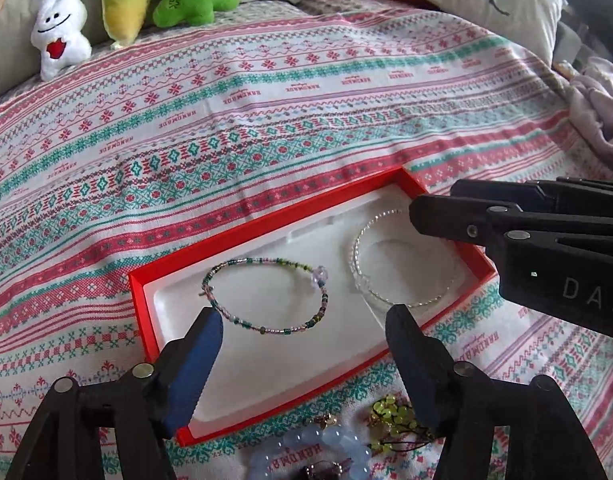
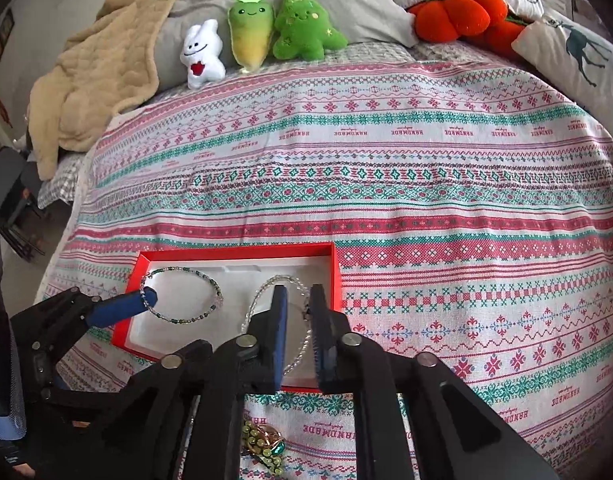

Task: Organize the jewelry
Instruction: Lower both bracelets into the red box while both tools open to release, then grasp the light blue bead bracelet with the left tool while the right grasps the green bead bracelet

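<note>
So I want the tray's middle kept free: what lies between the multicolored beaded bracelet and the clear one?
Only bare white tray liner separates the multicolored beaded bracelet and clear beaded bracelet, seen in the left wrist view.

The right tongs (image 2: 298, 300) are covering part of the clear bead bracelet (image 2: 302, 350), so its far side is hiding behind the black arms. The blue bead bracelet (image 1: 306, 454) and a dark ring thing (image 1: 322, 471) are getting cut off by the bottom edge. The yellow-green beads (image 2: 262, 448) are peeking out from under the tongs, too jumbled to tell apart.
</note>
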### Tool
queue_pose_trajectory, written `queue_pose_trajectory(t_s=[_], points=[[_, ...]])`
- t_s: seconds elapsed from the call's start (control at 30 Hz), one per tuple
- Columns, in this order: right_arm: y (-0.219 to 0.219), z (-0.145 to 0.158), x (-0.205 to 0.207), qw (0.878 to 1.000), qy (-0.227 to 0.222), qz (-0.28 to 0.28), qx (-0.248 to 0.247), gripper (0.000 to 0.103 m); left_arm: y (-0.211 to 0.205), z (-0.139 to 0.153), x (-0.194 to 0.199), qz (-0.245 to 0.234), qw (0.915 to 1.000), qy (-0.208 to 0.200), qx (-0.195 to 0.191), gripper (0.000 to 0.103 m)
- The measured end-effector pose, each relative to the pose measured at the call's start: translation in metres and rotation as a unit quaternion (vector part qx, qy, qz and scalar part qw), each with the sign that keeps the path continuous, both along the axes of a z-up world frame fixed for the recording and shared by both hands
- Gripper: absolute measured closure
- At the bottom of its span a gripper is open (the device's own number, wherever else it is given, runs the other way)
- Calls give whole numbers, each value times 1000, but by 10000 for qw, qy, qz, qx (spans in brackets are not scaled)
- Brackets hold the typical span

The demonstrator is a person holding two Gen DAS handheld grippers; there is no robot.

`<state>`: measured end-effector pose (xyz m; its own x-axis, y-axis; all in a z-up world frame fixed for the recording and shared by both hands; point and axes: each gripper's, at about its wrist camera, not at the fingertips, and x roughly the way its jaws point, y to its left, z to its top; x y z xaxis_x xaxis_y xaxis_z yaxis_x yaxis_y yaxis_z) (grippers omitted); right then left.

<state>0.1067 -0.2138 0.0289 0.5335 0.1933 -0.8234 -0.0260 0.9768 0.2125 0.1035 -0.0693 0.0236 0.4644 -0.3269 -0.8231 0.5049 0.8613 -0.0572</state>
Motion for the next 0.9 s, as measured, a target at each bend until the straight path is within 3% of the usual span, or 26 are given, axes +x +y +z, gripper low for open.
queue_pose_trajectory(t_s=[0.03, 0.07, 0.3, 0.4, 0.6, 0.9], points=[[0, 2, -1, 10000, -17, -12, 29, 60, 1, 2, -1, 8, 10000, 33, -1, 29], [-1, 4, -3, 10000, -31, -20, 78, 56, 3, 4, -3, 9, 10000, 71, 1, 29], [1, 13, -13, 10000, 79, -15, 53, 55, 11, 11, -20, 13, 10000, 75, 61, 19], [1, 15, -19, 9999, 120, -55, -10, 48, 15, 9, -27, 84, 9998, 93, 147, 17], [1, 15, -34, 9995, 293, -129, -11, 43, 30, -3, -38, 624, 9966, 341, 407, 15], [-2, -3, -61, 9951, 944, -281, 122, 40, 52, -18, -52, 1060, 9909, 751, 338, 15]])
